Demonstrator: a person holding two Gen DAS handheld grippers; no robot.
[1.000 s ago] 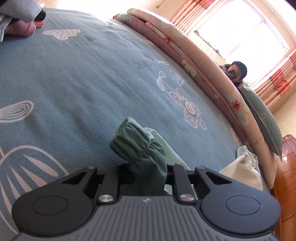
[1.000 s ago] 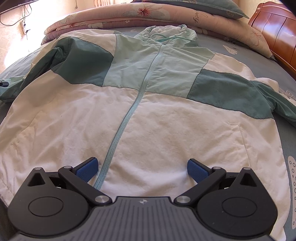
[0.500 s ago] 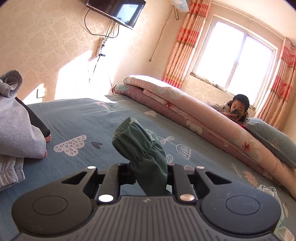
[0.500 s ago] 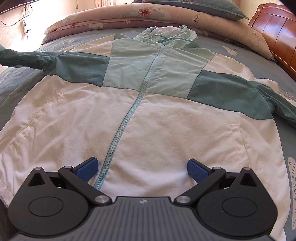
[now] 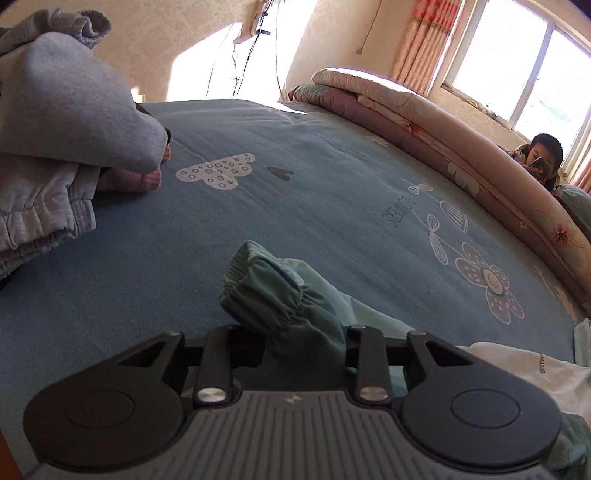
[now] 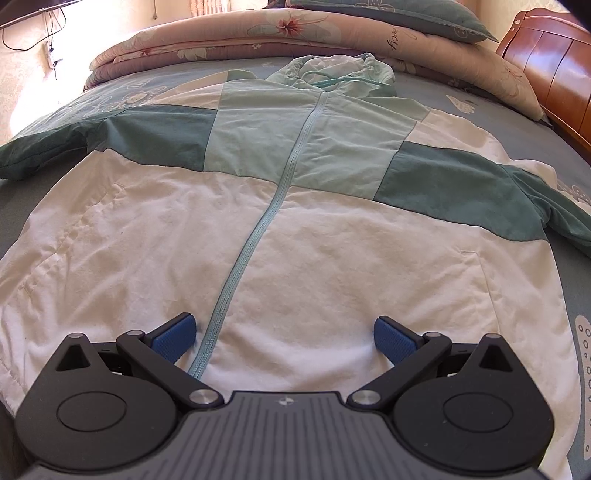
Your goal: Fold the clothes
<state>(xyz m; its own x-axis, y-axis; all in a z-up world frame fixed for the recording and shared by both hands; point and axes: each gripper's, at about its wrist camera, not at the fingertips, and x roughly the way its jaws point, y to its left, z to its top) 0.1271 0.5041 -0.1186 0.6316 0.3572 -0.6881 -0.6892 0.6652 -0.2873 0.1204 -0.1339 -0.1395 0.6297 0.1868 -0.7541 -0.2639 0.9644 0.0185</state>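
Note:
A white, mint and dark green hooded jacket (image 6: pixel 295 236) lies face up on the bed, zipper (image 6: pixel 258 229) down the middle, hood at the far end. My left gripper (image 5: pixel 301 343) is shut on the dark green sleeve cuff (image 5: pixel 273 299) and holds it low over the blue sheet; a white part of the jacket (image 5: pixel 517 365) shows at the right. The left sleeve (image 6: pixel 48 151) is stretched out to the left. My right gripper (image 6: pixel 284 339) is open and empty over the white hem, its blue pads (image 6: pixel 173 338) on either side of the zipper's end.
The bed has a blue patterned sheet (image 5: pixel 295 192). A rolled floral quilt (image 6: pixel 258 40) and pillow (image 6: pixel 391 14) lie along the far side. A wooden headboard (image 6: pixel 554 59) is at the right. A person in grey clothes (image 5: pixel 62 122) sits at the left; a child (image 5: pixel 545 155) is by the window.
My left gripper has lowered and tilted down toward the sheet with the cuff, after swinging up. The left sleeve is now drawn out straight to the left. The right gripper has stayed in place.

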